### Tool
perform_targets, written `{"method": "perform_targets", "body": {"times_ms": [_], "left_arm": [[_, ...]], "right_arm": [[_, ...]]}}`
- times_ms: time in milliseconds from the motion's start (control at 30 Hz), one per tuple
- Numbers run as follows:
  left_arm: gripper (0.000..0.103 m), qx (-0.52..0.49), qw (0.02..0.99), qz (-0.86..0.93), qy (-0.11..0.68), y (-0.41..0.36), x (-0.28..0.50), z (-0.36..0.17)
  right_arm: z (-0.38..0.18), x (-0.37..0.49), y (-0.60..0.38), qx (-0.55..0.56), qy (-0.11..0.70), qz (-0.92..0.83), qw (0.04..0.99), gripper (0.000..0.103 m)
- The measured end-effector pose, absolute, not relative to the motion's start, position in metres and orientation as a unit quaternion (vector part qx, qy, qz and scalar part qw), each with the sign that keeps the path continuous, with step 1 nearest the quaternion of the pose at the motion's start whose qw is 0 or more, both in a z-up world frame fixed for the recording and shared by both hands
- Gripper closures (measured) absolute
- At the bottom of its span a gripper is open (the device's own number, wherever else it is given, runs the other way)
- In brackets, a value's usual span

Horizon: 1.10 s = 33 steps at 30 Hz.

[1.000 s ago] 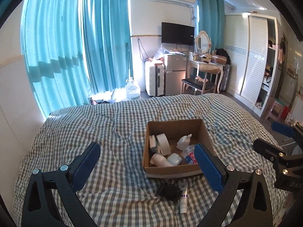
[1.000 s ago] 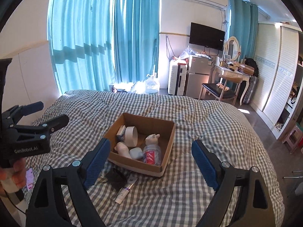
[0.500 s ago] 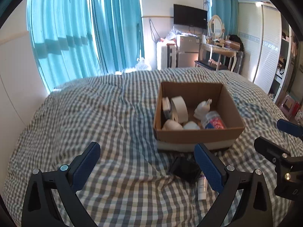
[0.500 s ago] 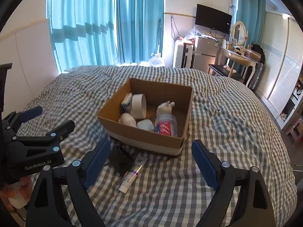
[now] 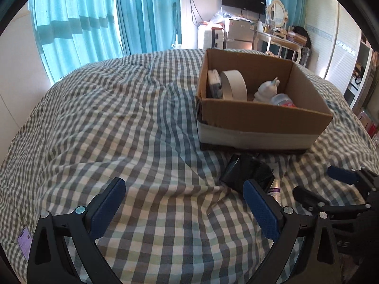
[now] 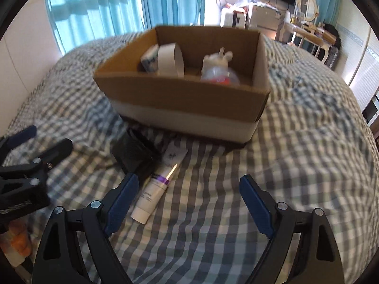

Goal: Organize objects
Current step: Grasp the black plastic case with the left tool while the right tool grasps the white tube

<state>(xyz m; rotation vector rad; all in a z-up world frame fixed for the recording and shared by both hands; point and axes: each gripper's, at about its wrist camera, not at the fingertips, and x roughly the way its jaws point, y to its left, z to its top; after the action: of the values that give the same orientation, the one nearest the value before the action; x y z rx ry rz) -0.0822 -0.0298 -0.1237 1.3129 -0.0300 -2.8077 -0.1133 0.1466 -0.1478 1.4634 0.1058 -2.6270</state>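
Observation:
A cardboard box [image 5: 260,118] [image 6: 184,99] stands on the checked bedspread and holds a tape roll [image 5: 233,85], a white figurine [image 5: 266,91] and a small plastic bottle [image 6: 216,75]. In front of the box lie a black pouch [image 6: 132,152] [image 5: 246,171] and a white tube with a purple band [image 6: 157,185]. My left gripper [image 5: 184,206] is open and empty, low over the bed, left of the pouch. My right gripper [image 6: 189,203] is open and empty, just right of the tube. Each gripper shows at the edge of the other's view.
The checked bedspread [image 5: 118,130] covers the whole bed. Teal curtains [image 5: 94,23] hang behind it. A suitcase [image 5: 210,37], a small fridge, a dressing table [image 5: 281,40] and a wardrobe stand at the far wall and right.
Both grippers have come down and forward toward the box; the box, pouch and tube now look much larger and closer. Both stay open and empty.

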Motion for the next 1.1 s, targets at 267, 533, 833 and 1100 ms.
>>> {"method": "perform_targets", "body": {"times_ms": [267, 533, 833, 1100], "left_arm": [[0.001, 0.456, 0.021, -0.890, 0.017, -0.040, -0.093, -0.143], [0.001, 0.465, 0.016, -0.884, 0.046, -0.050, -0.095, -0.147], [0.001, 0.476, -0.021, -0.878, 0.033, -0.026, -0.104, -0.147], [0.001, 0.482, -0.077, -0.872, -0.024, 0.025, -0.127, -0.167]], "right_arm": [[-0.179, -0.119, 0.122, 0.516, 0.047, -0.849, 0.106, 0.038], [-0.194, -0.118, 0.121, 0.527, 0.048, -0.842, 0.106, 0.073], [-0.146, -0.096, 0.170, 0.485, 0.023, -0.871, 0.071, 0.082], [-0.140, -0.100, 0.193, 0.485, 0.009, -0.872, 0.062, 0.082]]}}
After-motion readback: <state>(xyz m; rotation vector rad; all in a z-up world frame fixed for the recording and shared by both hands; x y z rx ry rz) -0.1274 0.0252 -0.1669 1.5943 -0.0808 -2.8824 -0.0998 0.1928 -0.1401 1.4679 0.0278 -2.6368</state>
